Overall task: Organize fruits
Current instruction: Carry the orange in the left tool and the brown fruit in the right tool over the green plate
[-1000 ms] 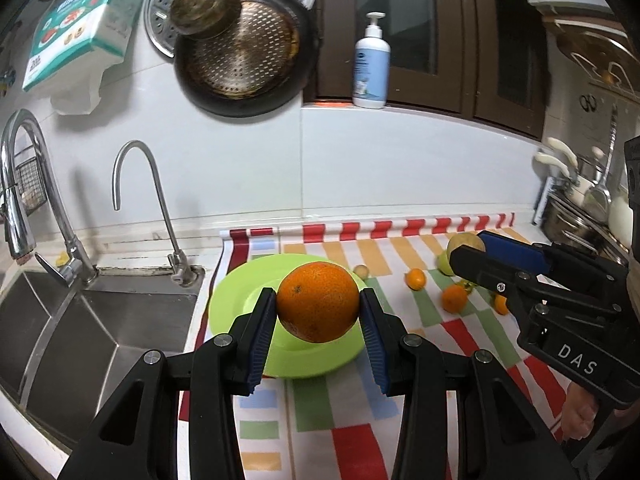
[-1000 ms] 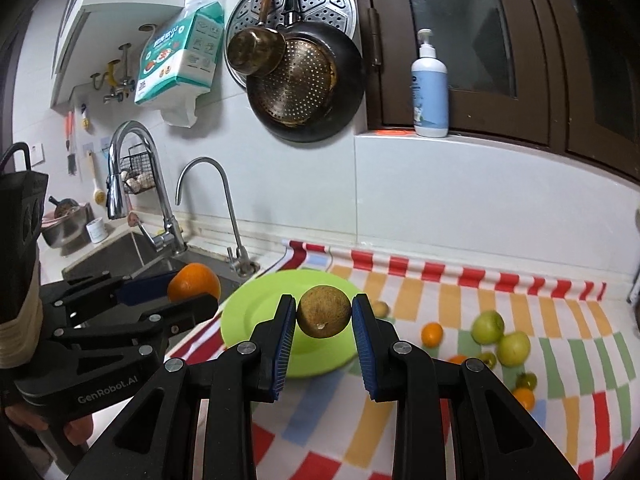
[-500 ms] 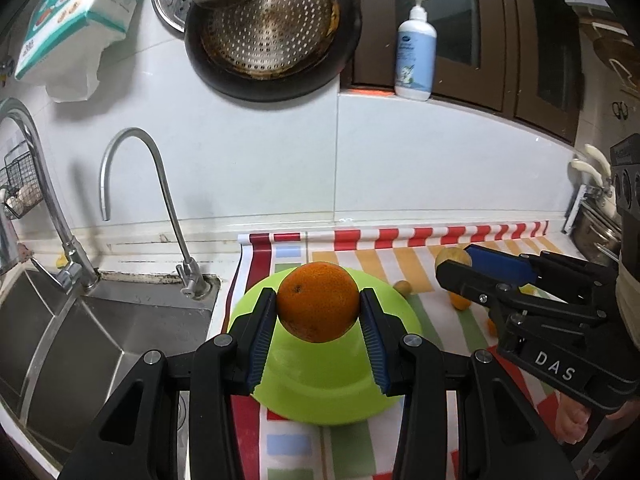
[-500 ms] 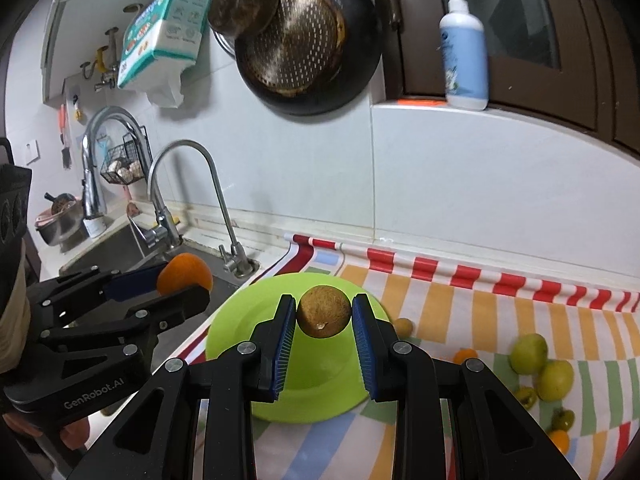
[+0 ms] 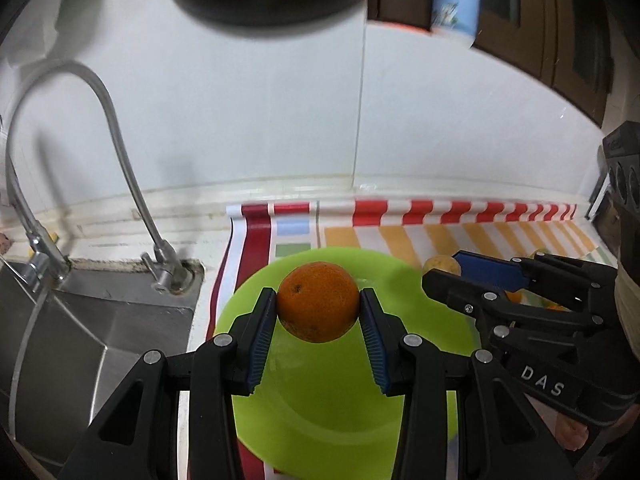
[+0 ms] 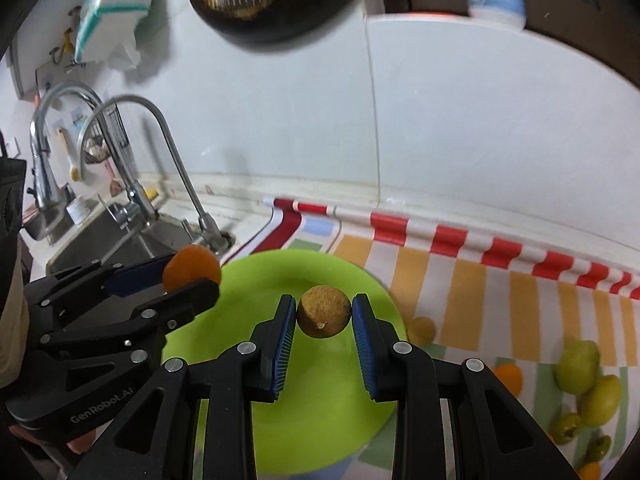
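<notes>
Claws clamped, your left claw on the orange, your right claw on the brown fruit: lower both gently onto the green plate beneath, releasing well apart.

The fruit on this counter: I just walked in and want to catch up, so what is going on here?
A person is sorting fruit with a handheld gripper in each hand. The left gripper is shut on an orange, and the right gripper is shut on a small brown fruit. Both hang over a bare green plate beside the sink. More green and orange fruits lie loose on the striped cloth.
</notes>
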A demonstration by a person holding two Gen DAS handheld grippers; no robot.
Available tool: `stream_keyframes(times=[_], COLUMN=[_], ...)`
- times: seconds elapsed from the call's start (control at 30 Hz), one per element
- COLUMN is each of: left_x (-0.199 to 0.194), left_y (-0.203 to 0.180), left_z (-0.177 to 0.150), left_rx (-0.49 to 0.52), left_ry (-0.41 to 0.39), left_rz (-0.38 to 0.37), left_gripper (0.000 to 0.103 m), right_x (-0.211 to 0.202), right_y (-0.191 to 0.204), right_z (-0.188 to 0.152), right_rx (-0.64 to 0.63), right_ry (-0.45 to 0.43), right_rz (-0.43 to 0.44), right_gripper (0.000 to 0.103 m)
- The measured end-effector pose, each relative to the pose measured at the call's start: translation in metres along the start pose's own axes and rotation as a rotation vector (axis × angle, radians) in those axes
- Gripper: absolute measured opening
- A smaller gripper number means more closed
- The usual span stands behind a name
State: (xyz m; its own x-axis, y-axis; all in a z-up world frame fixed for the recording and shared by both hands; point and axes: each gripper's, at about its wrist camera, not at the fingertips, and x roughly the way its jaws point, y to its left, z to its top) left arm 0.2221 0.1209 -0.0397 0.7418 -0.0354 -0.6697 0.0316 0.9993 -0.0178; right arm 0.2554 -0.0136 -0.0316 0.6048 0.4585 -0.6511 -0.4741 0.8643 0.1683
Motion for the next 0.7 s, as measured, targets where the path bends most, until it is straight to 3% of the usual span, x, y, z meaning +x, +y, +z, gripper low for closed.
stream_keyframes(times=[0.37, 0.7], left_x=[0.044, 0.057], left_y=[0.016, 0.017], left_z=[-0.013, -0.017], left_rx=[0.005, 0.006], left_ry=[0.074, 0.122], left_rz=[0.003, -0.002], left_gripper=[0.042, 0.042], right_x=[0.055, 0.065], right_y=[-0.005, -0.009], right_z=[-0.011, -0.013], right_rx=[0.010, 0.016], right_ry=[0.110, 0.116], right_rz=[0.000, 0.001], right_gripper=[0.030, 0.031])
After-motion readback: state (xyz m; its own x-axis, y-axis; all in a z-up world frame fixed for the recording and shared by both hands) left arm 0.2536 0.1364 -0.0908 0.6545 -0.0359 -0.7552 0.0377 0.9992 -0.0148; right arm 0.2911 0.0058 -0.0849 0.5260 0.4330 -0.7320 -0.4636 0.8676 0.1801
